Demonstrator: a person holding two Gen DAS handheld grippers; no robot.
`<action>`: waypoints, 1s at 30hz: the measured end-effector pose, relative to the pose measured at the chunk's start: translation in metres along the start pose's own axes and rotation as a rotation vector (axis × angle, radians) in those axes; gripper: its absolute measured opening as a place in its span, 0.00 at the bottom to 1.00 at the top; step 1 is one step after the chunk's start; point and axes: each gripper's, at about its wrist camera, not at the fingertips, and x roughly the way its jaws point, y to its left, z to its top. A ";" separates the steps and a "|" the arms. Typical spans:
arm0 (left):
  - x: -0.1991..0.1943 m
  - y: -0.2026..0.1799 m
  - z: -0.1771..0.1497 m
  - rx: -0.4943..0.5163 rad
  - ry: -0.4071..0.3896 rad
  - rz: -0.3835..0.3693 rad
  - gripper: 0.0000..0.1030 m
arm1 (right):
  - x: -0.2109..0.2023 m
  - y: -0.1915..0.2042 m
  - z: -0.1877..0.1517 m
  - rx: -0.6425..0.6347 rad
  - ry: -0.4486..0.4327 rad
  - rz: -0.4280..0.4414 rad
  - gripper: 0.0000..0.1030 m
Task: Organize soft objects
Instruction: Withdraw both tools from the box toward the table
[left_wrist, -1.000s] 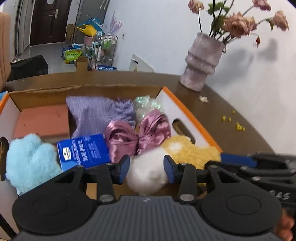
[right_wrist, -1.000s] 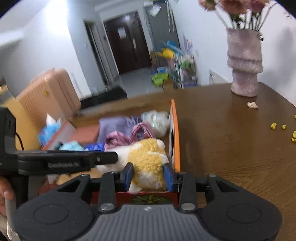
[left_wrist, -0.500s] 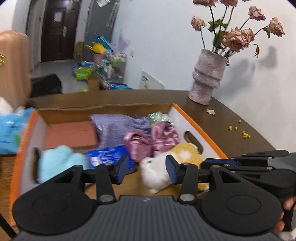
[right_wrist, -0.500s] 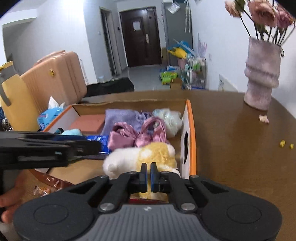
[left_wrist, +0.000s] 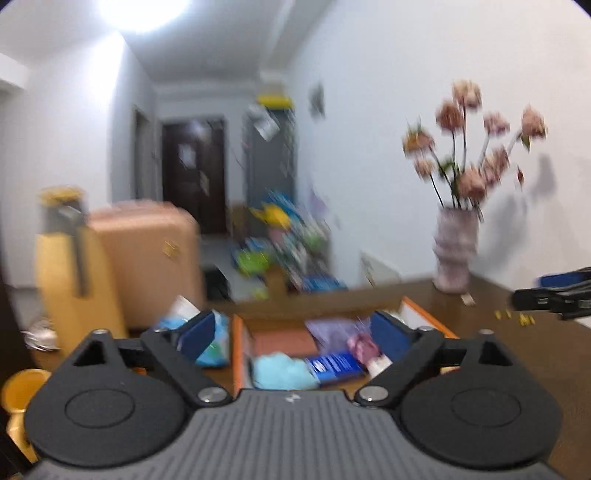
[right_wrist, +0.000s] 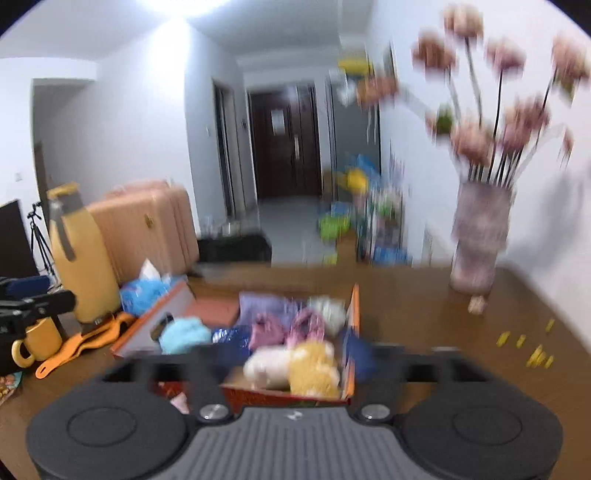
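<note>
Both sets of jaws are spreading wide with nothing between them, the left gripper (left_wrist: 293, 328) and right gripper (right_wrist: 290, 356) above the near end of the orange-rimmed box (right_wrist: 354, 321). Inside lie a yellow-and-white plush (right_wrist: 295, 367) at 6 o'clock, pink bow (right_wrist: 288, 330) centre, blue mitt (right_wrist: 183, 332) at 9, purple knit (right_wrist: 264, 304) at 12. Print on the blue packet (left_wrist: 334, 365) is too blurred to read.

A brown wooden table (right_wrist: 424, 325) carries the orange-rimmed cardboard box (right_wrist: 354, 325) mid-top, a pinkish vase (right_wrist: 478, 240) far right, yellow crumbs (right_wrist: 535, 354) near it, and a yellow mug (right_wrist: 35, 341), orange spatula (right_wrist: 81, 349) and yellow jug (right_wrist: 79, 254) left.
</note>
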 end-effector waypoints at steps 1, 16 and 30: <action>-0.016 -0.002 -0.004 0.007 -0.031 0.016 0.99 | -0.016 0.005 -0.005 -0.033 -0.067 -0.012 0.98; -0.140 -0.026 -0.062 0.019 -0.145 0.098 1.00 | -0.123 0.066 -0.086 -0.175 -0.243 -0.023 0.99; -0.155 -0.023 -0.133 -0.017 0.025 0.096 1.00 | -0.171 0.097 -0.189 -0.182 -0.108 0.129 0.99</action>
